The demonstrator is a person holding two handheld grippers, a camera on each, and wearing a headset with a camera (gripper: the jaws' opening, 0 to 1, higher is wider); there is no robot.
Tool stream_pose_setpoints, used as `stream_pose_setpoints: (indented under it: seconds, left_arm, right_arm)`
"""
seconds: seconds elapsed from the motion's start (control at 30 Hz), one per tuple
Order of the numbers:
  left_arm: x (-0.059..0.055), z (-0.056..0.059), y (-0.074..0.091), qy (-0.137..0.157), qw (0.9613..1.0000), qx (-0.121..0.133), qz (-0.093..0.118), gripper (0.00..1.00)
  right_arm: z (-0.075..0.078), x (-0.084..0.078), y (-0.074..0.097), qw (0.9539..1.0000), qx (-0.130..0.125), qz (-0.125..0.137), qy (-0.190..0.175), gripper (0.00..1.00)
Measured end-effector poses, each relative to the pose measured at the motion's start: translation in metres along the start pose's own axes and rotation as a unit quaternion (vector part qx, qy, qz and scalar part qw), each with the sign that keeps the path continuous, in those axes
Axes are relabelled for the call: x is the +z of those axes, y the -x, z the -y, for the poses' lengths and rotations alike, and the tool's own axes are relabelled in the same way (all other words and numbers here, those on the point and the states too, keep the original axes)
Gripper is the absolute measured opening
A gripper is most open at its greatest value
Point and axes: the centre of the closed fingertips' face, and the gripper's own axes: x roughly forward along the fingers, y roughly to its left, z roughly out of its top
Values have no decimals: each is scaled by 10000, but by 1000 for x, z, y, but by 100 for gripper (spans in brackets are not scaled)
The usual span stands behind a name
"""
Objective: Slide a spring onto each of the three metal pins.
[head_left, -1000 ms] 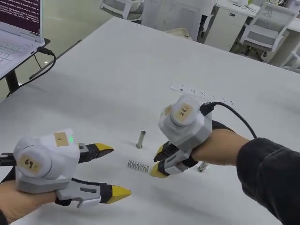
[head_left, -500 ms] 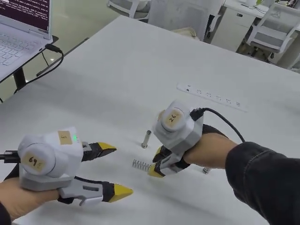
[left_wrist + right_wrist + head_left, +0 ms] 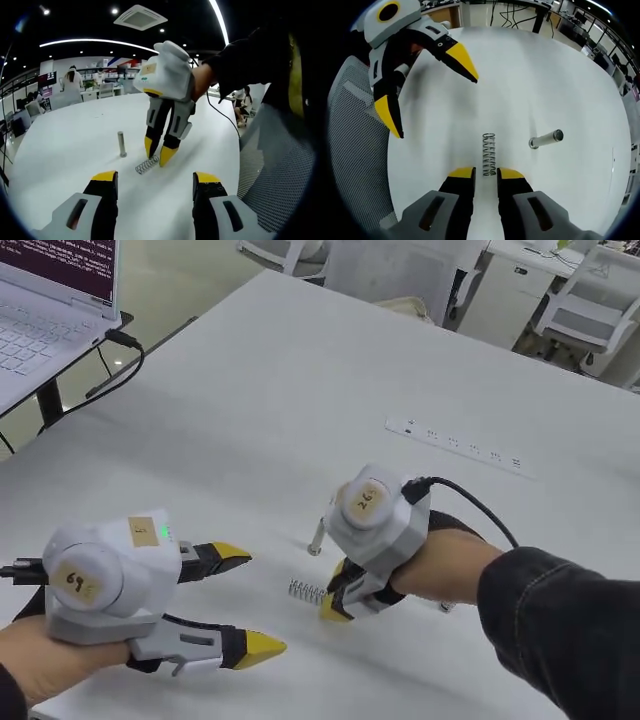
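Okay, right gripper (image 3: 486, 172) narrowly parted astride one end of the spring (image 3: 489, 152), which lies near the upright pin (image 3: 546, 138), left gripper (image 3: 155, 176) wide, empty; close squarely across coils so it won't flick away.

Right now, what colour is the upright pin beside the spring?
The pin is silvery grey, bare metal. It shows best in the left gripper view.
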Motion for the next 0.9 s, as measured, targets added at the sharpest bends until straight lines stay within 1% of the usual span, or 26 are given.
stream_pose_setpoints:
  seconds: [0.23, 0.3, 0.5, 0.57, 0.67, 0.73, 0.83, 0.9]
  left_arm:
    - [0, 1, 0, -1, 10000, -14, -23, 55]
    - [0, 2, 0, 2, 10000, -15, -25, 55]
    - [0, 2, 1, -20, 10000, -20, -53, 55]
    - [0, 3, 0, -21, 10000, -26, -66, 55]
    - [1, 4, 0, -47, 10000, -29, -70, 54]
    - [2, 4, 0, -54, 10000, -29, -54, 53]
    - [2, 4, -1, -106, 9999, -35, -79, 51]
    - [4, 4, -2, -106, 9999, -45, -48, 49]
  right_arm:
    - [3, 0, -1, 9998, -105, 11, 158, 10]
    - [2, 0, -1, 9999, -84, 28, 148, 8]
    - [0, -2, 1, 9998, -74, 58, 161, 8]
    - [-3, -2, 3, 9999, -36, 72, 120, 8]
    - [-9, -1, 11, 9998, 25, 76, 175, 8]
    - [-11, 0, 17, 9996, 6, 94, 248, 8]
    - [-16, 2, 25, 9994, 40, 139, 307, 8]
    - [-20, 3, 30, 9992, 85, 144, 375, 8]
